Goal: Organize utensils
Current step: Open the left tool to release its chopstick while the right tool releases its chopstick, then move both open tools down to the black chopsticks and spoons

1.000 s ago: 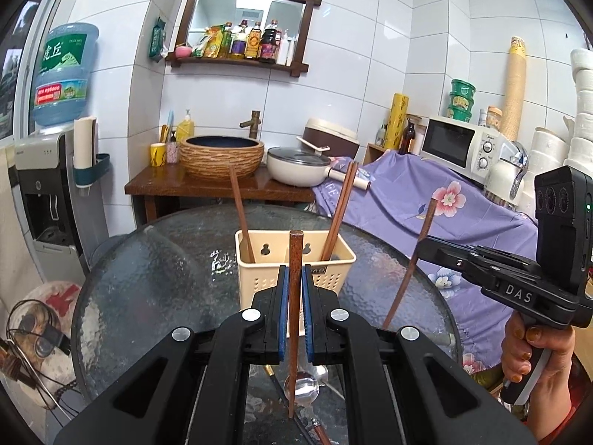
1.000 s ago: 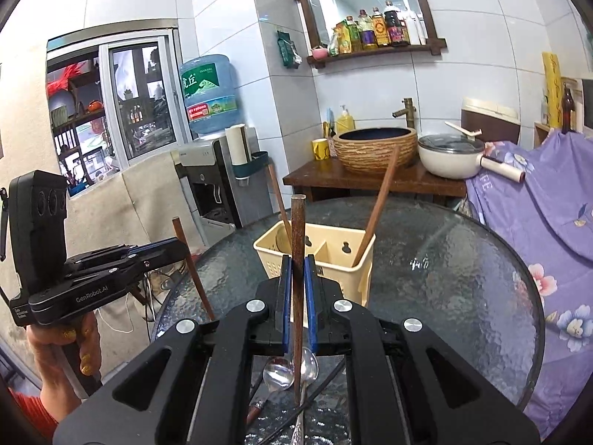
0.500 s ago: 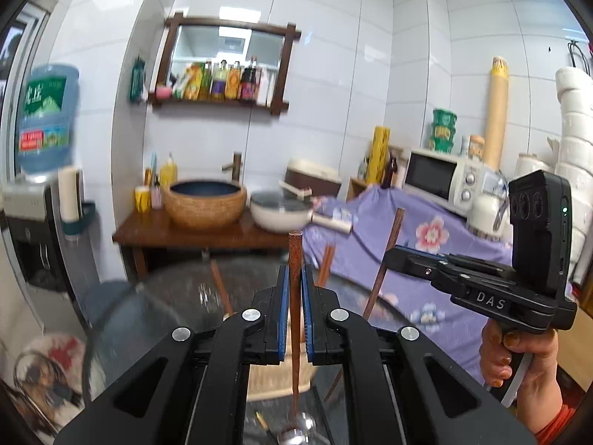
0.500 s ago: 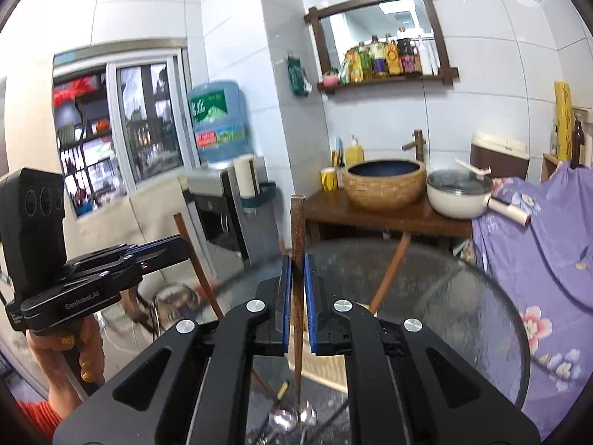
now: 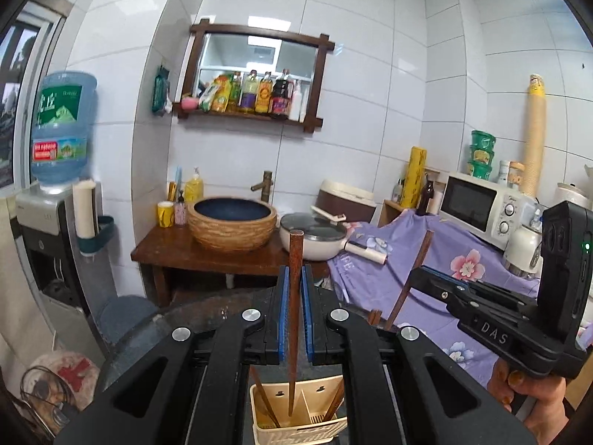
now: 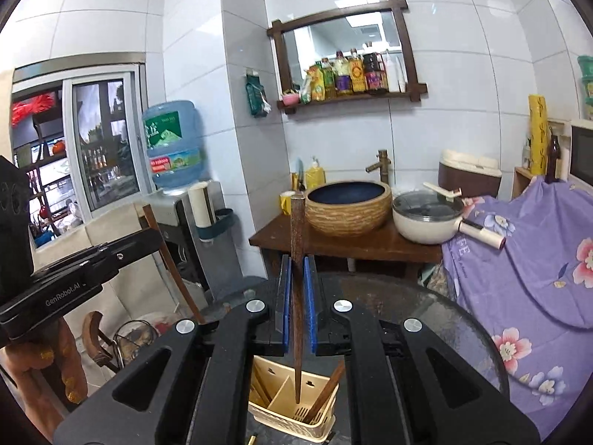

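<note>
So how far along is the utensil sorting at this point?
Partly done: the cream utensil basket already holds a few chopsticks. In hand: the left hand-held gripper and right hand-held gripper each clamp one upright chopstick above the basket. Left: dropping both in; any utensils left on the table are out of view.

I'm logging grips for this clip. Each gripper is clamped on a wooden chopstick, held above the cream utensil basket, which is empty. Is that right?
Not quite: the cream utensil basket is not empty. The left wrist view shows chopsticks already leaning in its compartments. The rest holds: the left gripper and the right gripper are each shut on a wooden chopstick above the basket.
</note>
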A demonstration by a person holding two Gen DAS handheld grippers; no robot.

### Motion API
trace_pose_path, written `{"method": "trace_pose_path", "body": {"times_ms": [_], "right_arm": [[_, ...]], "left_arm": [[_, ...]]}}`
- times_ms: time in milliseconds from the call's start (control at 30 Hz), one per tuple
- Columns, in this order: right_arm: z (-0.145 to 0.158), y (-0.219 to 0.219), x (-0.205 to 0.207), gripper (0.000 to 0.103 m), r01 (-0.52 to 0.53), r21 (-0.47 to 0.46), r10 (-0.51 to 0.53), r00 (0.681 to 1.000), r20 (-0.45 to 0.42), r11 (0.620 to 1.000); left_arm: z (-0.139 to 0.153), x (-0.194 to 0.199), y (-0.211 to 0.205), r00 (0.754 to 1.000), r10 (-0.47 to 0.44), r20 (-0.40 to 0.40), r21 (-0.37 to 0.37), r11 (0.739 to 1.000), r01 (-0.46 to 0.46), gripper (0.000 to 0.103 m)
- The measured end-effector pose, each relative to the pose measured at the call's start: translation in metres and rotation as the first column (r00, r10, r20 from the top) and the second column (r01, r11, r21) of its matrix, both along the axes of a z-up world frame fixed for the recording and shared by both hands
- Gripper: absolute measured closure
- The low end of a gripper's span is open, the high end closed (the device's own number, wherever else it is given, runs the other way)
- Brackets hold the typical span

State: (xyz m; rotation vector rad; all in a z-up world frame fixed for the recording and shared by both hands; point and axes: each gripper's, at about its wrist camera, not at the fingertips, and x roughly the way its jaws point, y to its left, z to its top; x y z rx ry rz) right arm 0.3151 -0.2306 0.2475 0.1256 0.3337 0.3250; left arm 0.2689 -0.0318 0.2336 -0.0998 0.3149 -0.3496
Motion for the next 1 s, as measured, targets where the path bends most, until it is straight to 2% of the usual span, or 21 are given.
{"method": "trace_pose_path", "body": {"times_ms": [233, 367, 600, 767, 833, 867, 900, 933, 967, 1000], "right_arm": [[-0.065, 0.004, 0.018, 0.095, 0.010, 0.006, -0.009, 0.995, -0.095, 1.000], [-0.087, 0.011, 0.022, 0.095, 0.012, -0.020, -0.014, 0.993, -0.121, 1.000], [-0.095, 0.013, 0.019, 0.095, 0.013, -0.032, -0.016, 0.994, -0.109, 0.999], [-0.097, 0.011, 0.020, 0.092, 0.008, -0.027, -0.011, 0.994, -0.112, 1.000], [-0.098, 0.011, 0.018, 0.077, 0.013, -0.034, -0.016, 0.994, -0.104, 0.999], [-0.098, 0.011, 0.017, 0.058, 0.017, -0.035, -0.020, 0.995, -0.099, 0.999], [-0.097, 0.010, 0.014, 0.054, 0.023, -0.031, -0.026, 0.996, -0.087, 0.999], [-0.097, 0.009, 0.009, 0.054, 0.036, -0.028, -0.038, 0.997, -0.065, 0.999], [-0.095, 0.009, 0.006, 0.054, 0.040, -0.033, -0.042, 0.998, -0.055, 0.999], [-0.095, 0.009, 0.001, 0.054, 0.041, -0.039, -0.043, 0.998, -0.045, 0.998]], "left_arm": [[-0.055, 0.018, -0.005, 0.996, 0.008, -0.086, 0.005, 1.000, -0.008, 0.096], [-0.077, 0.024, -0.009, 0.992, 0.008, -0.122, 0.024, 1.000, -0.005, 0.096], [-0.108, 0.034, -0.011, 0.983, 0.013, -0.183, 0.040, 0.999, -0.006, 0.096], [-0.116, 0.037, -0.015, 0.980, 0.003, -0.201, 0.050, 0.999, 0.007, 0.095], [-0.117, 0.034, -0.017, 0.981, 0.006, -0.195, 0.059, 0.998, 0.006, 0.085], [-0.117, 0.032, -0.017, 0.982, 0.006, -0.189, 0.061, 0.998, 0.006, 0.080], [-0.116, 0.029, -0.017, 0.983, 0.006, -0.185, 0.059, 0.998, 0.005, 0.068], [-0.116, 0.025, -0.016, 0.984, 0.007, -0.178, 0.051, 0.999, 0.002, 0.055], [-0.115, 0.021, -0.014, 0.986, 0.006, -0.168, 0.041, 0.999, 0.001, 0.050], [-0.114, 0.013, -0.011, 0.988, 0.006, -0.153, 0.027, 1.000, -0.002, 0.039]]}}
